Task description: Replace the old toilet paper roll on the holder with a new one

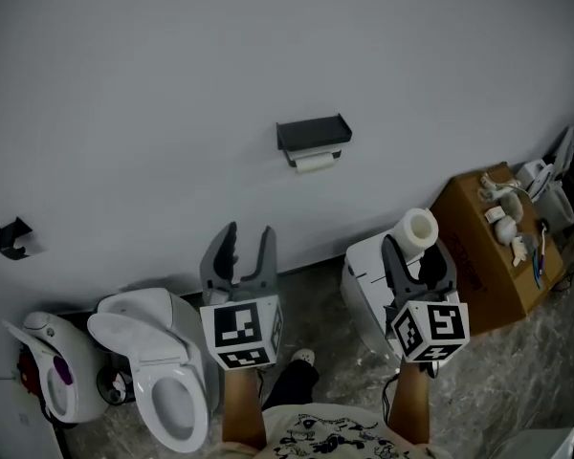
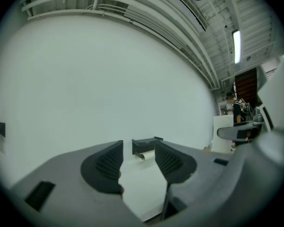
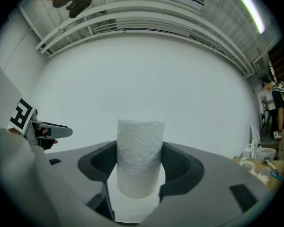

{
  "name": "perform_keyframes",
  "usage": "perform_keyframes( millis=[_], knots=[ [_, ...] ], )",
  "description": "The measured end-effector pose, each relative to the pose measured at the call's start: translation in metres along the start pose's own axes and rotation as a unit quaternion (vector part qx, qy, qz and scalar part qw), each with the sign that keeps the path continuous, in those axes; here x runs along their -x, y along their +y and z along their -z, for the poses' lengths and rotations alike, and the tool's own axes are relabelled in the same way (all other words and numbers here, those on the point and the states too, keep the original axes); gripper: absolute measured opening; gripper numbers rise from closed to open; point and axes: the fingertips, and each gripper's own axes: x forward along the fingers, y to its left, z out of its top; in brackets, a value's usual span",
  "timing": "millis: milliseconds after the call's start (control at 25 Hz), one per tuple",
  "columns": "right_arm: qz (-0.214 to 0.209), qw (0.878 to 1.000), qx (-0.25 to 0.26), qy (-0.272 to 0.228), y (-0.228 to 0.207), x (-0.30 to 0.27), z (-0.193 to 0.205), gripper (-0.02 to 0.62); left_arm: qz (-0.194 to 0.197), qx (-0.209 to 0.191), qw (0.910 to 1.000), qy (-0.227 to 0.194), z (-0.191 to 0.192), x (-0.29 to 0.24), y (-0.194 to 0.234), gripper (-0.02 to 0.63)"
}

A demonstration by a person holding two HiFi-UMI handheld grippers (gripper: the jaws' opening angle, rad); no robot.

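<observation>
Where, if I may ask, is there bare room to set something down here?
The floor strip between the toilet and the white unit, below the holder, is bare. The cardboard box top is crowded with small items.

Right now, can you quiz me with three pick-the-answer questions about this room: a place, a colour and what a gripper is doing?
1. Where is the holder? A on a door B on a shelf C on the wall
2. What colour is the holder? A black B red C yellow
3. The right gripper is: A open and empty B shut on a paper roll C shut on a cup
Answers: 1 C, it hangs on the white wall; 2 A, it looks black; 3 B, the paper roll is squeezed between its jaws.
</observation>
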Motion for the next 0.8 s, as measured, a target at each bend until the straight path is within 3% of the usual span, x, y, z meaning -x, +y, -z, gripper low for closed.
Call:
perform_keyframes(
  millis=[400,800],
  knots=[
    [0.018,1.0,-0.005,0.005,-0.006,-0.079,0.006,0.296,0.014,0.004,0.9999,0.006,0.005,-0.082,0.03,0.192],
    [0.016,1.0,-0.005,0.018,-0.015,-0.111,0.017,0.296,0.009,0.001,0.9997,0.021,0.016,-0.116,0.035,0.192]
  ],
)
